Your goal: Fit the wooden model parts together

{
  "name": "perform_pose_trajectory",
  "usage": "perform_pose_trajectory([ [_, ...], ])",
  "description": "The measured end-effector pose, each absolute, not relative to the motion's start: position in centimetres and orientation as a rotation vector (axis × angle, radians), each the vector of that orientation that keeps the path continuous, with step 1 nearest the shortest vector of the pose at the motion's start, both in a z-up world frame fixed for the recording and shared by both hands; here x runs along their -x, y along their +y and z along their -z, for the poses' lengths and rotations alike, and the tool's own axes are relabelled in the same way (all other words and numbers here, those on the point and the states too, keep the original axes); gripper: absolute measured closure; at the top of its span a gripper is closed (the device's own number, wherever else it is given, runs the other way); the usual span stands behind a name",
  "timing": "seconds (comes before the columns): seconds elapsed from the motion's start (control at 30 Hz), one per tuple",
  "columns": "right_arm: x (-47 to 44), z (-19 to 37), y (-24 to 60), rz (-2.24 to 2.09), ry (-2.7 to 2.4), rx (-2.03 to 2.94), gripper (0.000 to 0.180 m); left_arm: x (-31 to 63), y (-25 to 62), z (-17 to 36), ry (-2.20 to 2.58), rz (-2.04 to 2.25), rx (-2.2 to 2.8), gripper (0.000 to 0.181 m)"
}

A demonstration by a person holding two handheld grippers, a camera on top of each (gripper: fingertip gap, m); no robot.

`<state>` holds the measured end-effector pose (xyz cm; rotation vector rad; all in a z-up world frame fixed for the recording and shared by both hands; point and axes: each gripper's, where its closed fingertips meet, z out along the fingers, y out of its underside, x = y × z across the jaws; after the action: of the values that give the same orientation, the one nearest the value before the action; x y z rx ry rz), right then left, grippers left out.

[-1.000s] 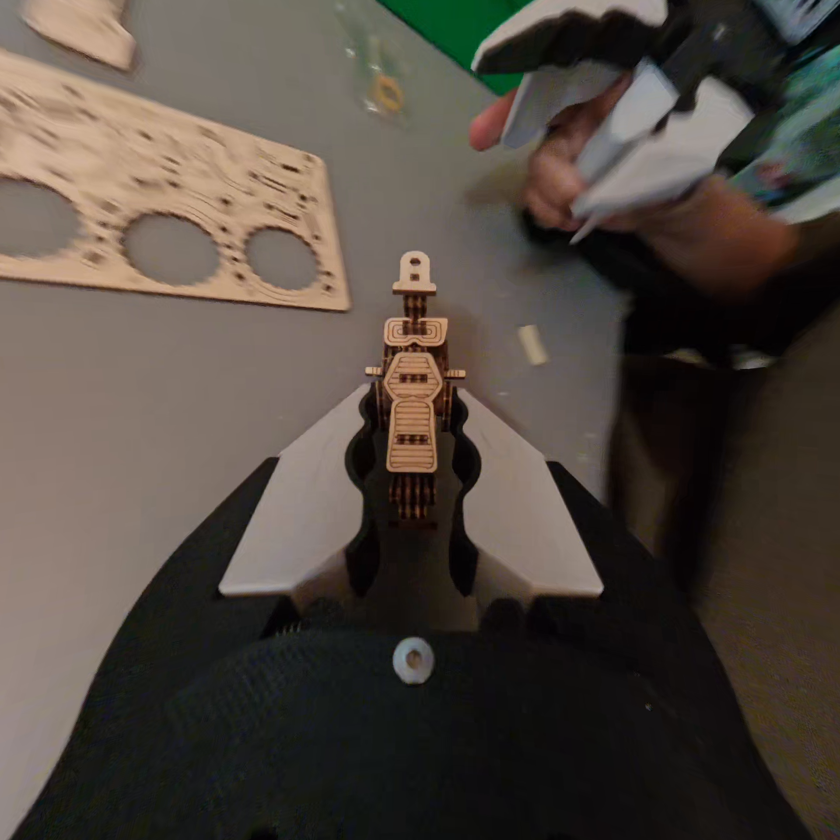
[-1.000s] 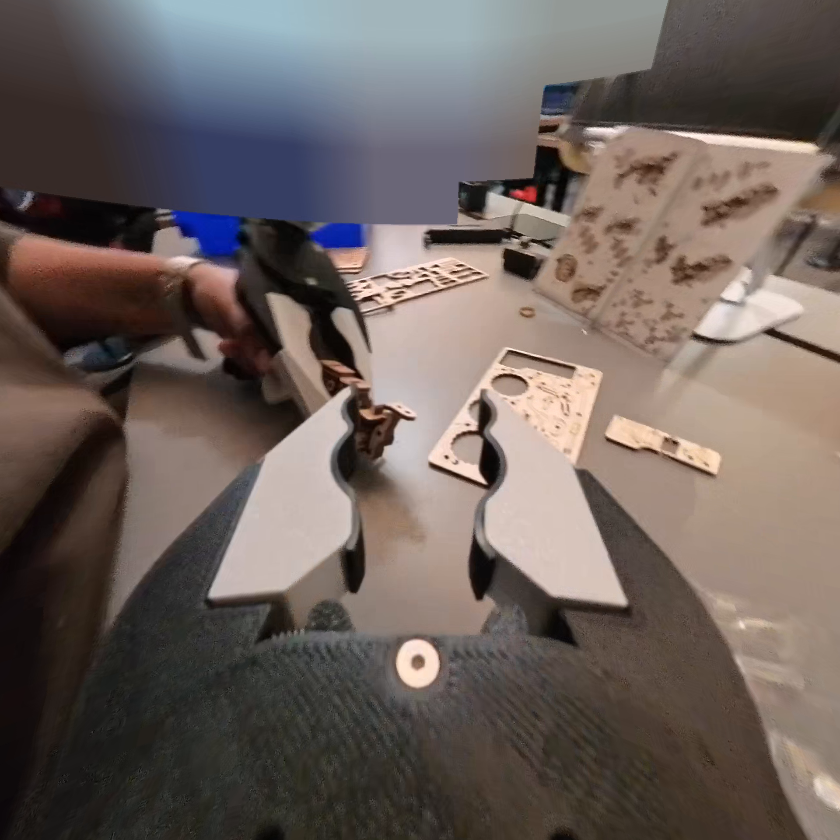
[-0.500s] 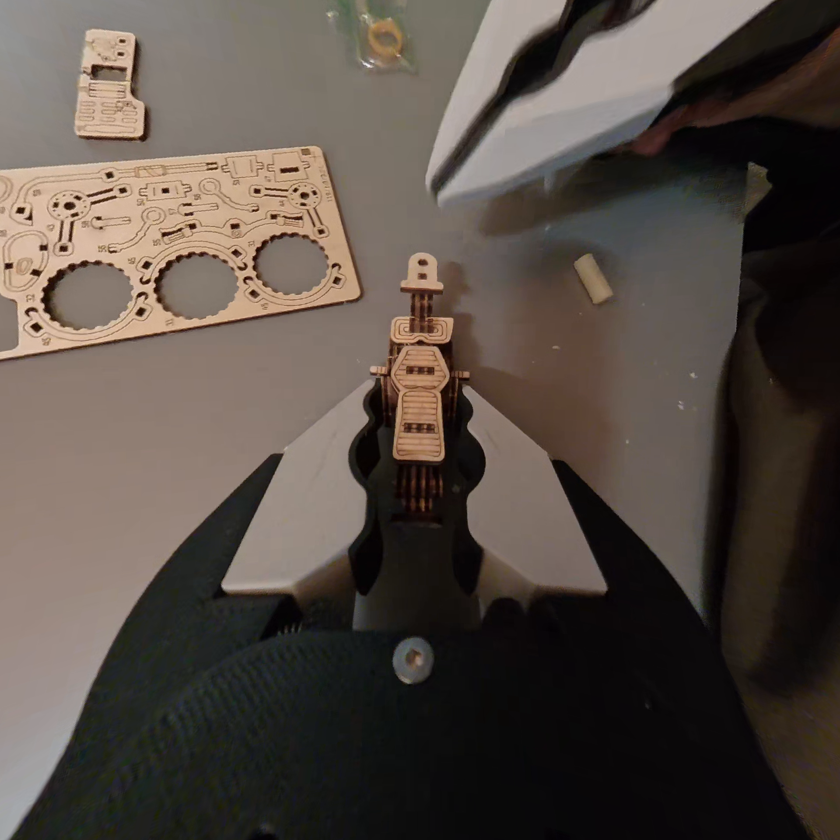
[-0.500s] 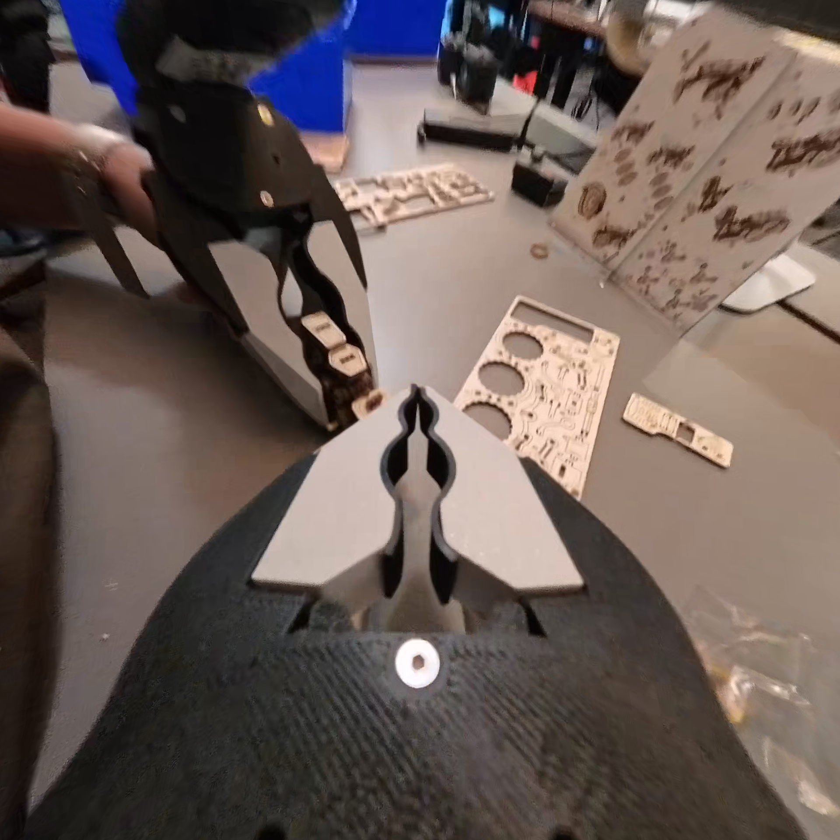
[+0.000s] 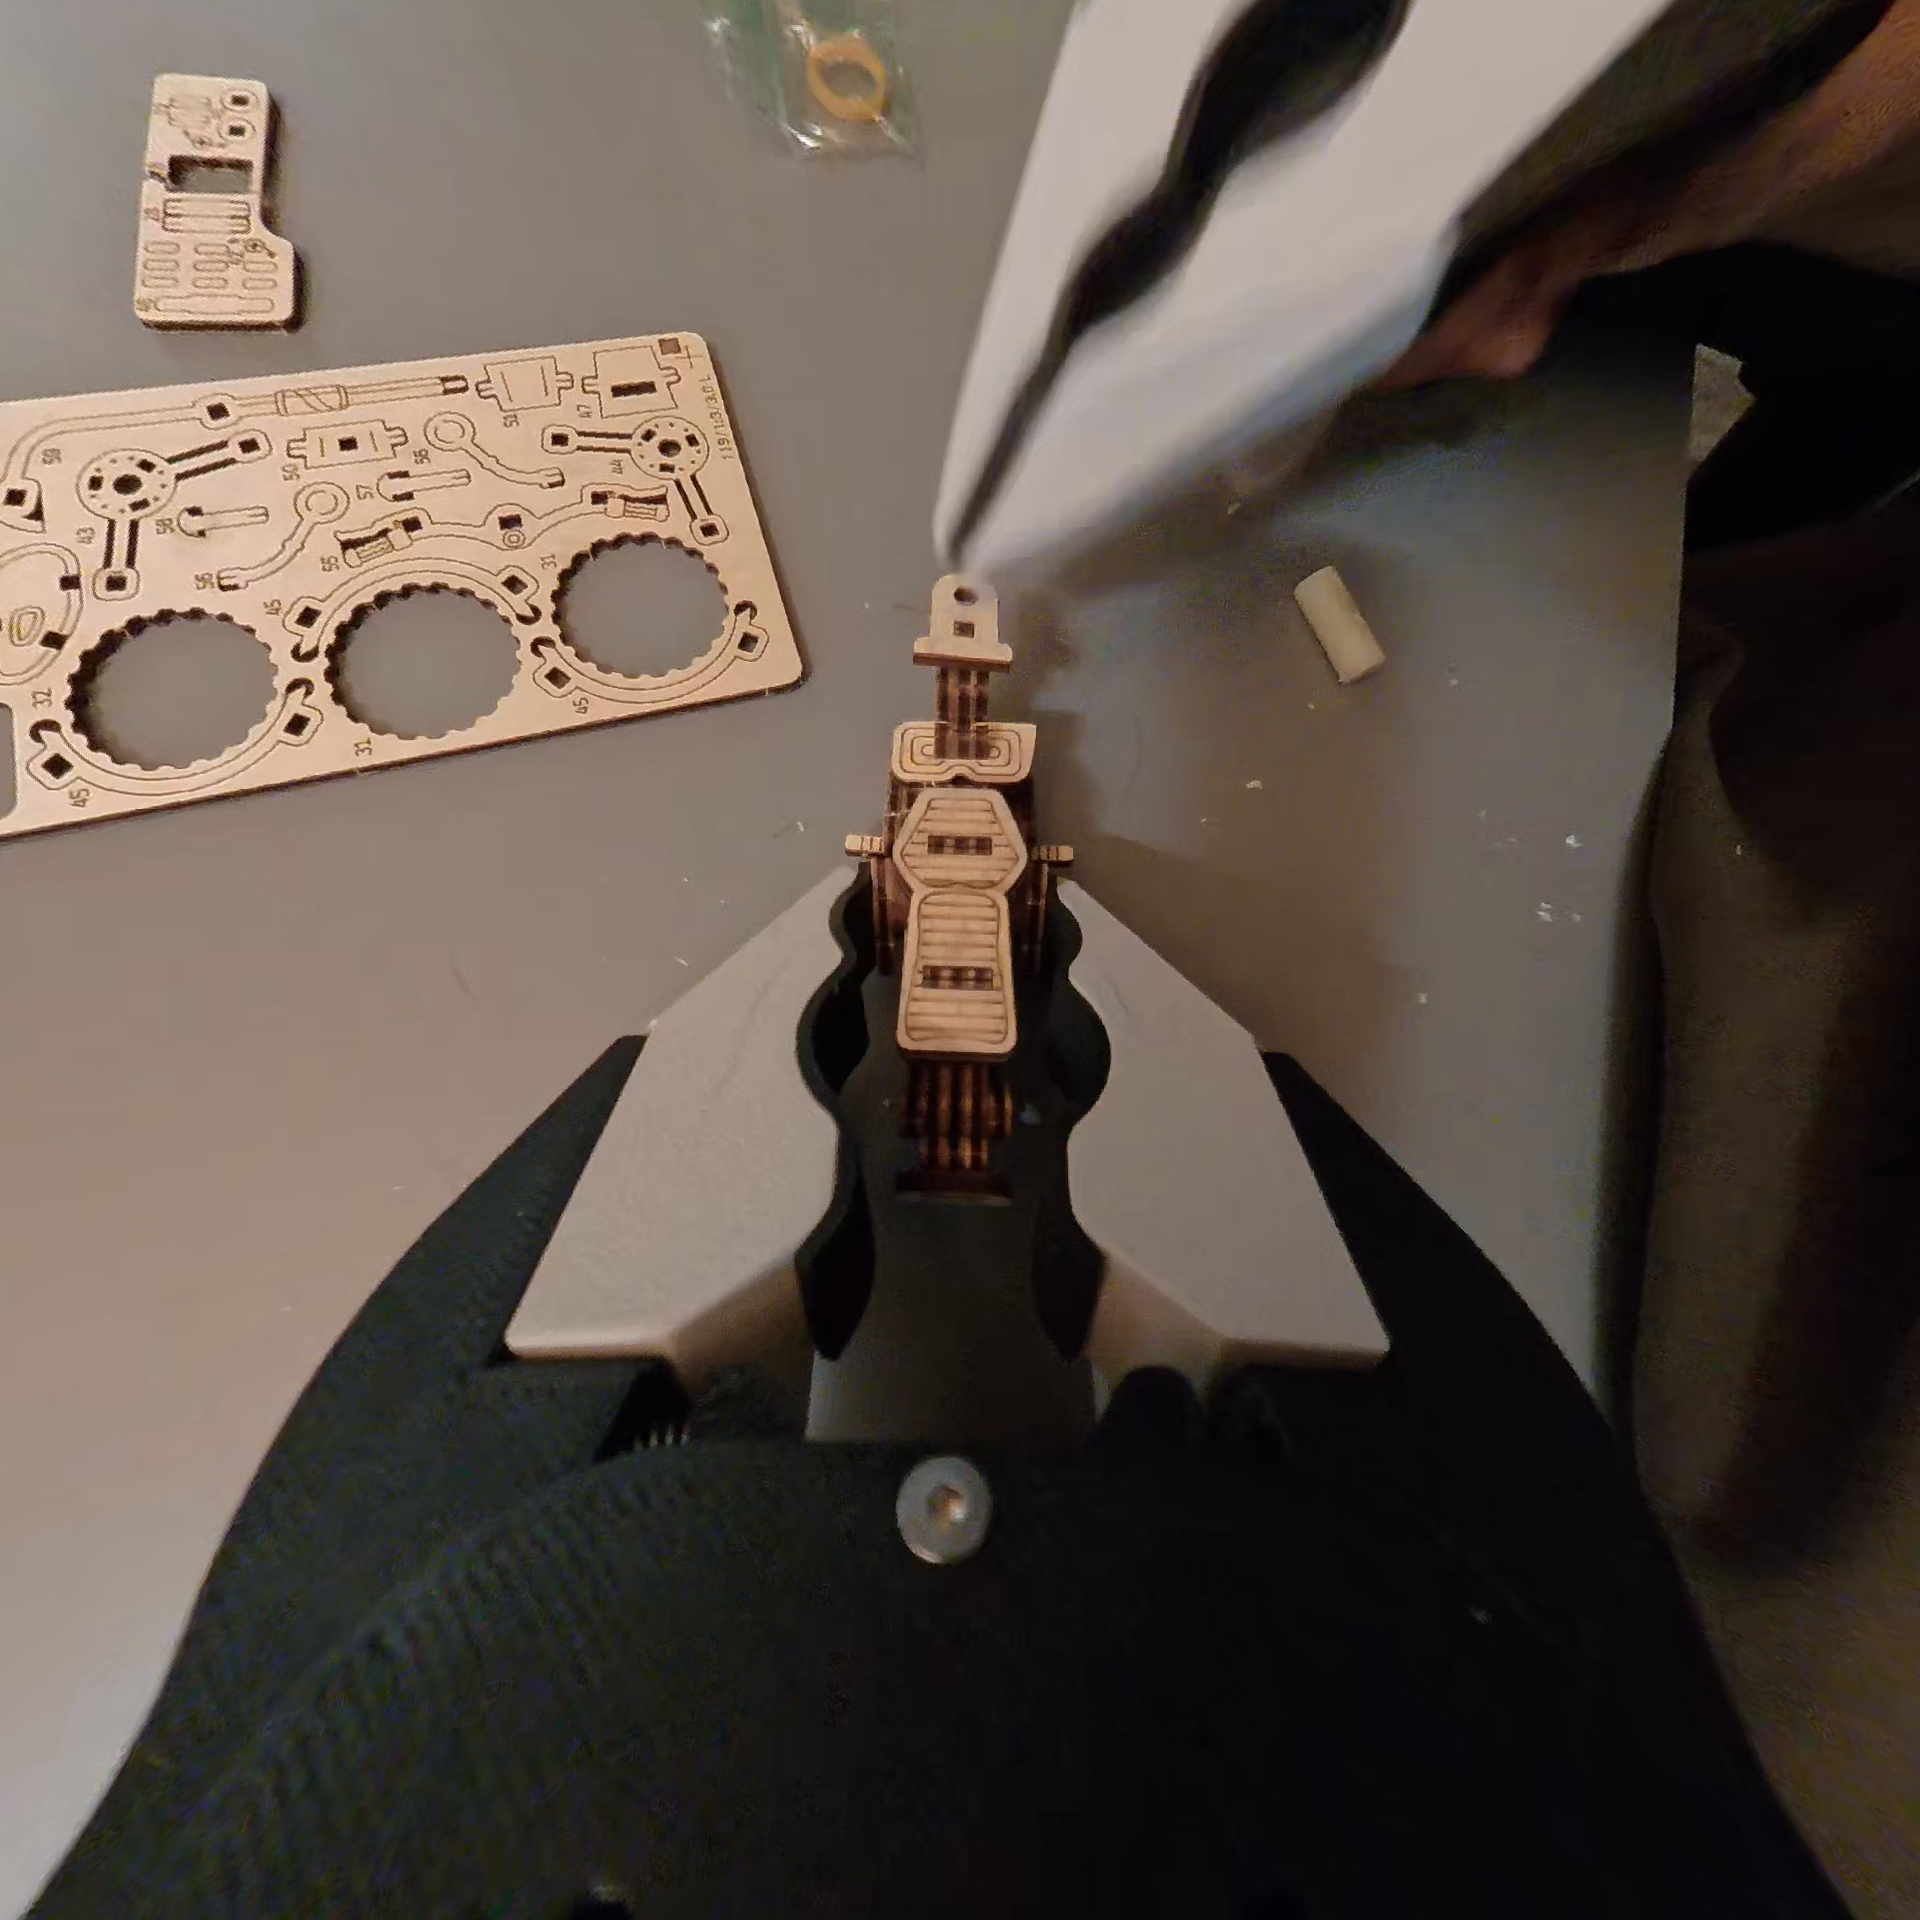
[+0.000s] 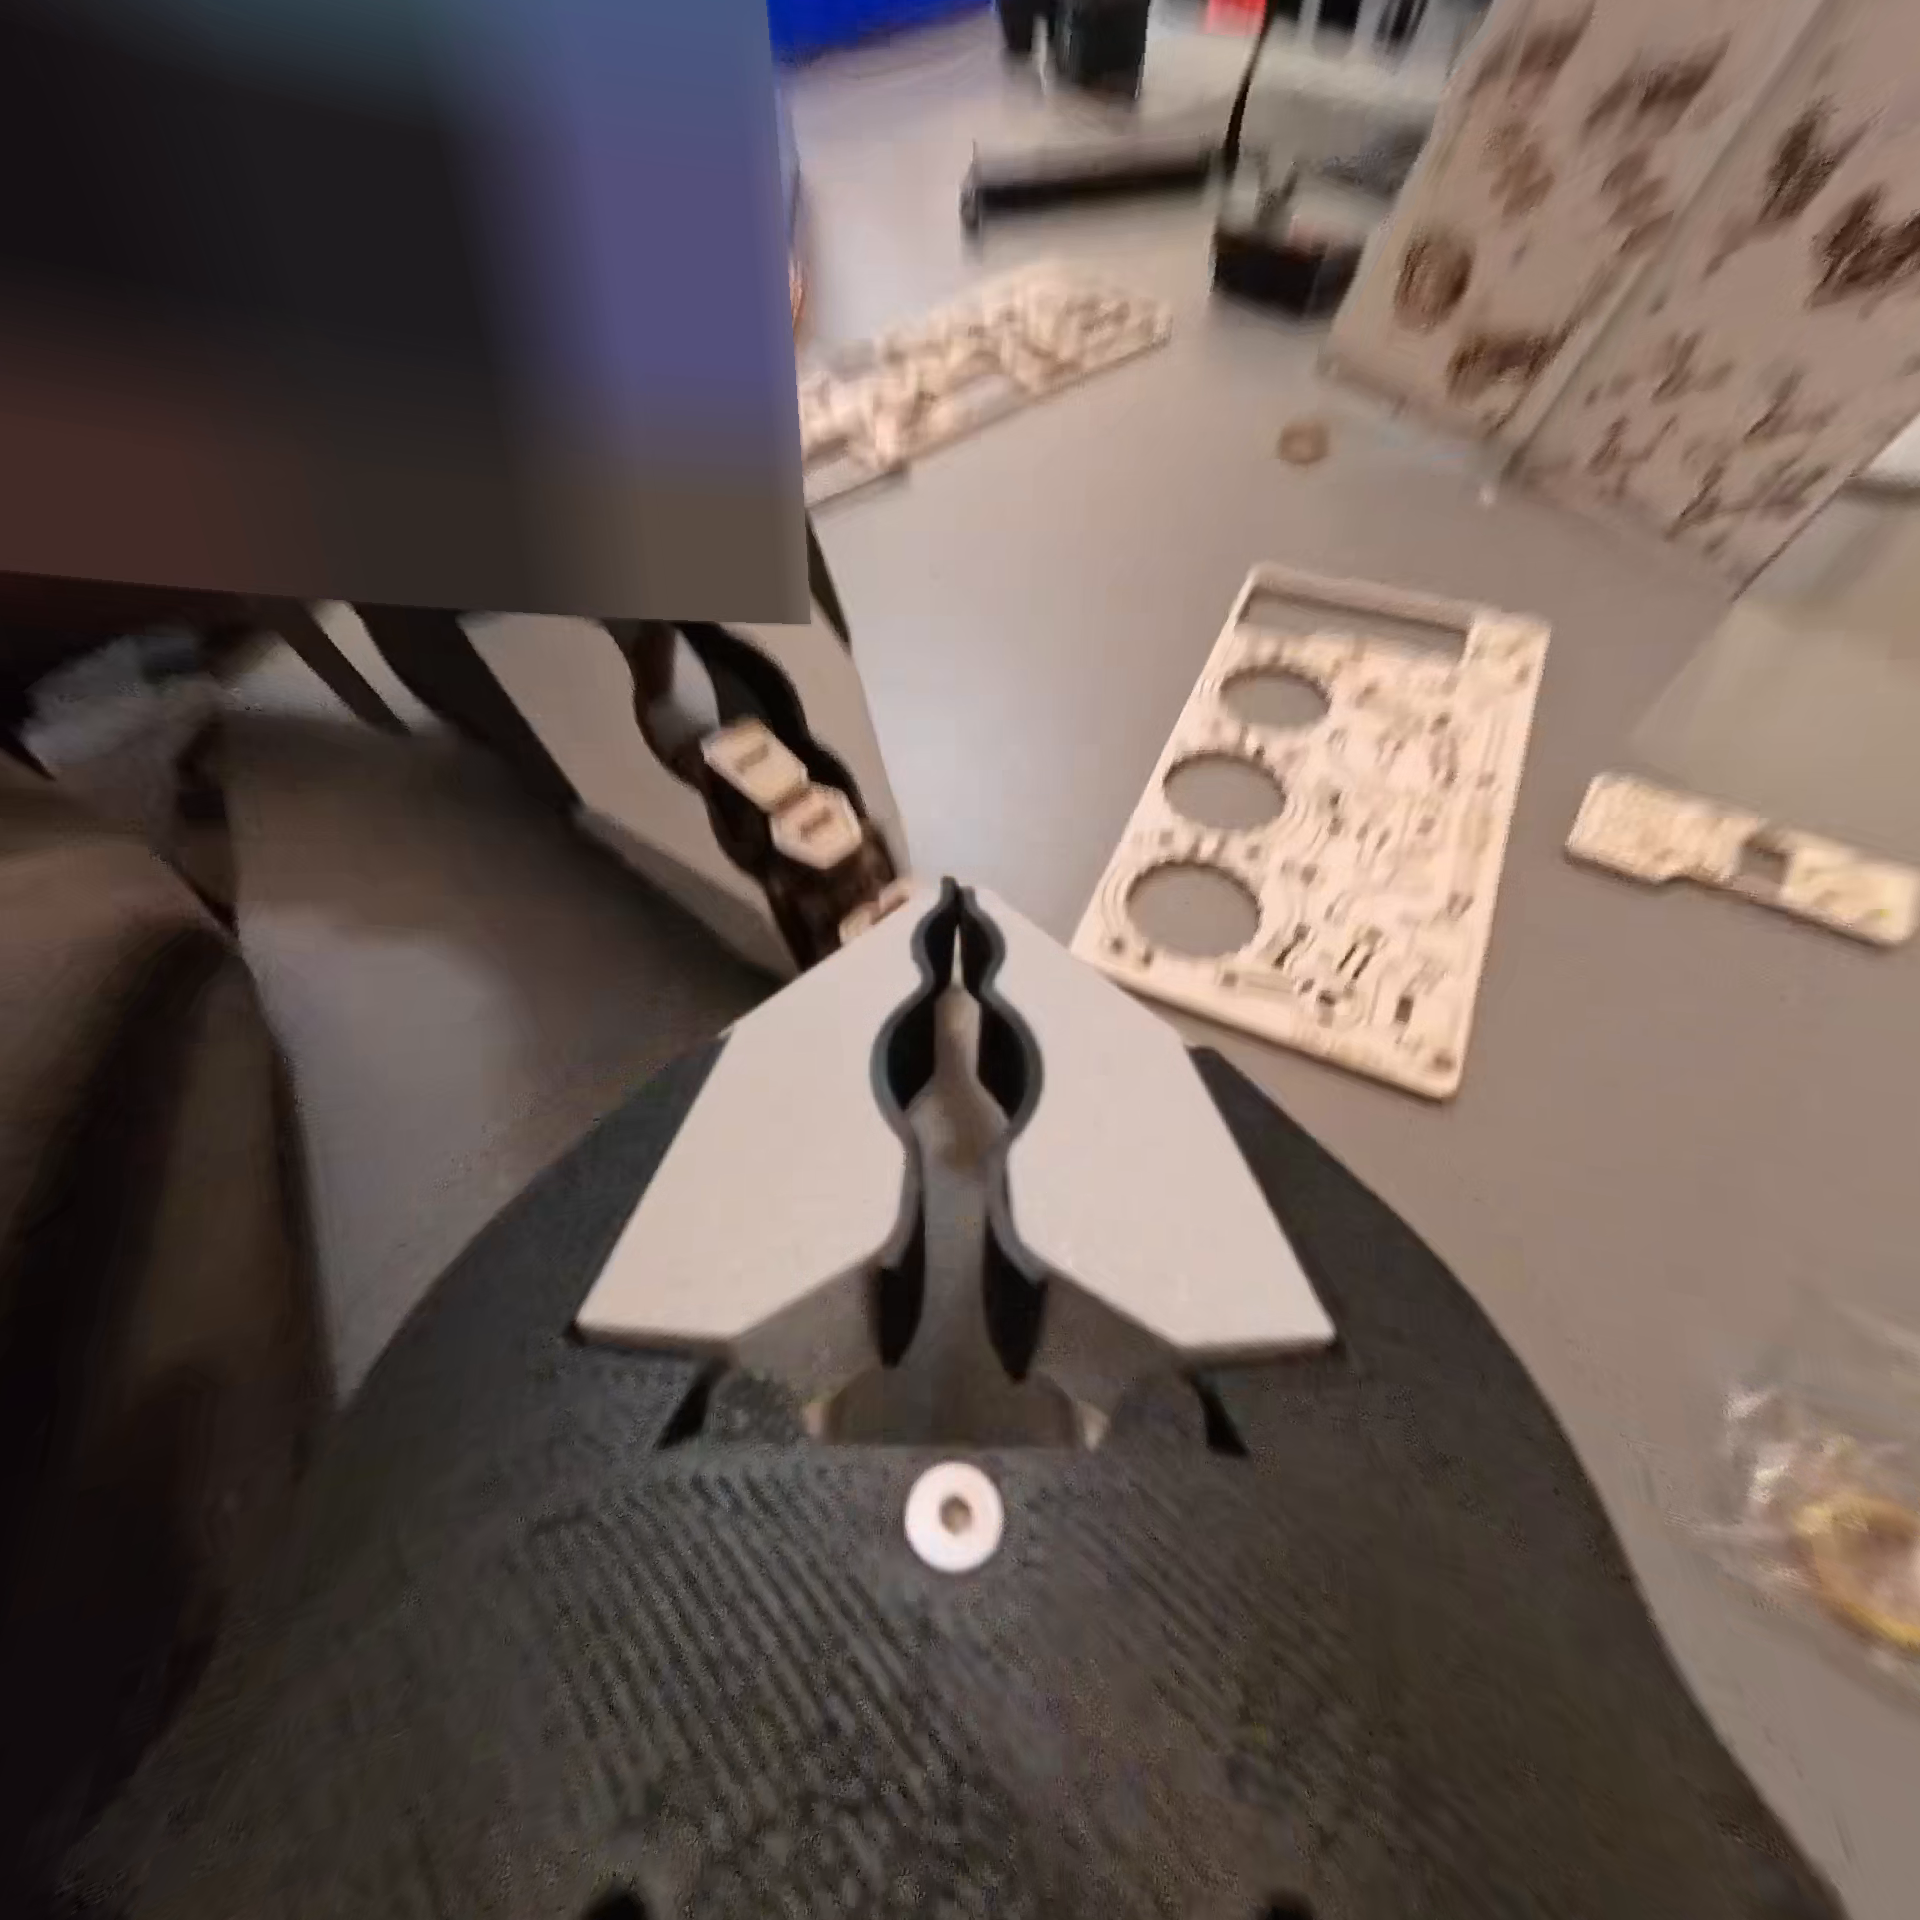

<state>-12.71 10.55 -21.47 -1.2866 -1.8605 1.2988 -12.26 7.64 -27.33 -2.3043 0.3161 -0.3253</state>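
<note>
My left gripper [image 5: 956, 894] is shut on a small wooden model assembly [image 5: 956, 935] and holds it pointing forward over the grey table [image 5: 312, 1039]. The model's tab end [image 5: 961, 613] sticks out past the fingers. My right gripper [image 5: 1195, 312] comes in from the upper right, jaws shut and empty. Its tip is right at the tab; I cannot tell if they touch. In the right wrist view my right gripper [image 6: 951, 909] is shut just right of the left gripper's fingers [image 6: 727, 883] and the model [image 6: 790, 800].
A wooden parts sheet with three round holes [image 5: 416, 582] [image 6: 1320, 831] lies to the left. A small wooden offcut [image 5: 213, 208], a plastic bag with a ring [image 5: 847, 78] and a white cylinder [image 5: 1335, 623] lie nearby. An upright instruction sheet [image 6: 1662, 260] stands behind. The table edge [image 5: 1662, 831] runs along the right.
My right gripper has gone from open to shut and has moved in to the model's tab end. My left gripper keeps hold of the model, lifted slightly over the table.
</note>
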Motion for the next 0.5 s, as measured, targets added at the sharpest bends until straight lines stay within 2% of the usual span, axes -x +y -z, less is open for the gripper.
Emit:
perform_pose_trajectory([
  [0.07,12.6,23.2,10.5,-1.253,-1.923,1.353,0.18,12.2,7.6,27.3,0.312,0.337,2.306,0.152],
  [0.2,12.8,19.6,11.3,-1.336,-1.782,1.268,0.18,12.2,7.6,27.3,0.317,0.327,2.306,0.152],
  [0.33,12.6,23.3,10.5,-1.255,-1.937,1.389,0.18,12.3,7.6,27.4,0.309,0.335,2.307,0.151],
  [0.5,12.9,19.9,11.0,-1.337,-1.797,1.3,0.18,12.3,7.6,27.3,0.313,0.328,2.307,0.151],
])
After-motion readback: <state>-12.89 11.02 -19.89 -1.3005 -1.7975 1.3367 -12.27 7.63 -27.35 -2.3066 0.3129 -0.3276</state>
